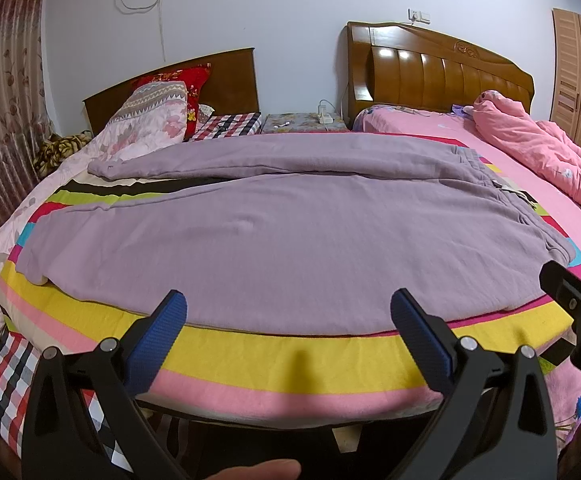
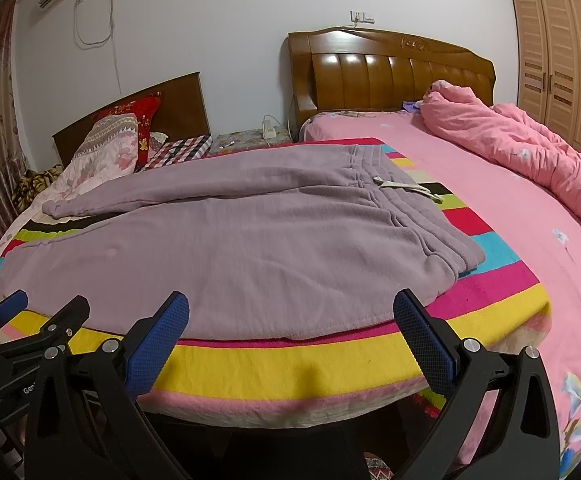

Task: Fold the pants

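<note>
Mauve sweatpants (image 1: 274, 232) lie flat on a striped multicolour blanket (image 1: 290, 356), waistband to the right, both legs stretching left with a gap between them. They also show in the right wrist view (image 2: 226, 248), with a pale drawstring (image 2: 406, 188) at the waistband. My left gripper (image 1: 288, 312) is open and empty, just above the near edge of the pants. My right gripper (image 2: 290, 314) is open and empty at the same near edge, further right. The right gripper shows at the right edge of the left wrist view (image 1: 574, 292); the left gripper shows at the left of the right wrist view (image 2: 38, 312).
A pink bedsheet (image 2: 490, 208) with a bunched pink quilt (image 2: 502, 140) lies to the right. Pillows (image 1: 150, 120) and a wooden headboard (image 1: 442, 68) are at the back. A bedside table (image 1: 302, 122) stands between the beds. A wardrobe (image 2: 562, 60) is at far right.
</note>
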